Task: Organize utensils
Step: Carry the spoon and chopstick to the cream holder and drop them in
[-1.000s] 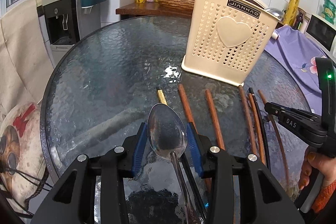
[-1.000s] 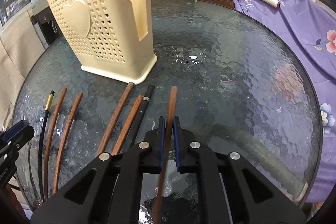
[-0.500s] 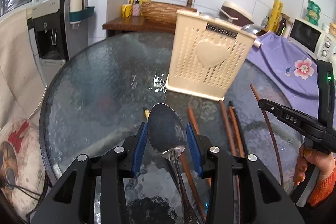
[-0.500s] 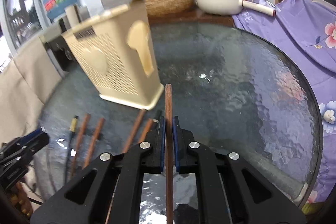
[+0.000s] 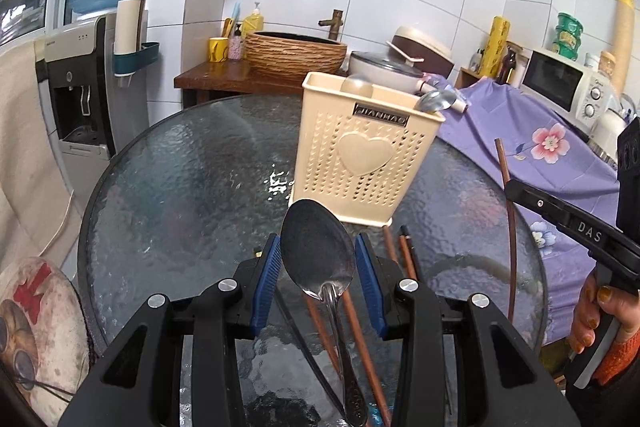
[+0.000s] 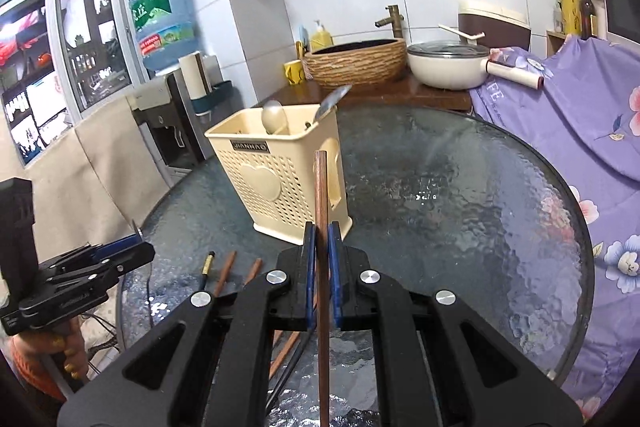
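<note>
My left gripper (image 5: 318, 267) is shut on a metal spoon (image 5: 318, 255), bowl forward, held above the glass table (image 5: 180, 187). My right gripper (image 6: 322, 255) is shut on a brown wooden chopstick (image 6: 321, 195) that points up toward the cream utensil basket (image 6: 280, 179). The basket (image 5: 364, 163) stands mid-table and holds two spoons (image 6: 272, 115). Several chopsticks (image 6: 224, 271) lie on the table in front of it. The right gripper also shows at the right of the left wrist view (image 5: 516, 187), the chopstick (image 5: 506, 187) in its jaws.
A purple flowered cloth (image 6: 560, 131) hangs at the table's right edge. A counter behind holds a woven basin (image 6: 356, 61) and a white pot (image 6: 448, 67). A water dispenser (image 5: 76, 87) stands to the left.
Both grippers have risen from the table. The right one lifted the chopstick off the glass and tilted it upright; the left one raised the spoon higher, facing the basket.
</note>
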Demonstrator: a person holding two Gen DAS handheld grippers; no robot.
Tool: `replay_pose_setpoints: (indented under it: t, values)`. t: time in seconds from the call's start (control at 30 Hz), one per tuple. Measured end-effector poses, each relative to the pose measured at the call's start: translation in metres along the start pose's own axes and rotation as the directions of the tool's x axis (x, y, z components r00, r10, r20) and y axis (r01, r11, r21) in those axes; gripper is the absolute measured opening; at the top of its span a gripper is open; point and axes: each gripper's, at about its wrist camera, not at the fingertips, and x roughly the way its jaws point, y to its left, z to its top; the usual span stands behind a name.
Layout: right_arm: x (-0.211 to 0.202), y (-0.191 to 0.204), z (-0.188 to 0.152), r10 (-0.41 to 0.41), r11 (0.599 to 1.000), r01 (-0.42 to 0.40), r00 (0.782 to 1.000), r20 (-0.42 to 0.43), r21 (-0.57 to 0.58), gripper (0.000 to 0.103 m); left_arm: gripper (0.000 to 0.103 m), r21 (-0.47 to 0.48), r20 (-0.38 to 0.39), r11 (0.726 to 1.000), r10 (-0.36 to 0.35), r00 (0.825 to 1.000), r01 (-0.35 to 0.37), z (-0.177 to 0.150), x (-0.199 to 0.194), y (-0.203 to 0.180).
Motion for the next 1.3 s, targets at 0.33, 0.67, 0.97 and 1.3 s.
replay_pose_setpoints:
  t: [0.33, 0.67, 0.97, 1.3]
  values:
    - [-0.031, 0.012, 0.023, 0.035, 0.999, -0.032, 0.997, 0.076, -0.039, 0.007, 0.037, 0.052, 0.068, 0.999, -0.007, 0.998, 0.003, 0.026, -0.010, -0.014]
    - [-0.038, 0.026, 0.047, 0.038, 0.996, -0.028, 0.992, 0.119, -0.084, 0.007, 0.037, 0.062, 0.108, 0.998, -0.008, 0.994, 0.002, 0.048, -0.002, -0.021]
    - [-0.047, 0.044, 0.103, 0.121, 0.988, -0.104, 0.981, 0.154, -0.111, 0.007, 0.037, 0.034, 0.194, 0.999, -0.004, 0.981, -0.003, 0.109, 0.005, -0.021]
    - [-0.057, 0.056, 0.189, 0.105, 0.992, -0.075, 0.942, 0.318, -0.105, 0.007, 0.037, 0.003, 0.359, 0.998, 0.060, 0.931, -0.066, 0.196, 0.016, -0.032]
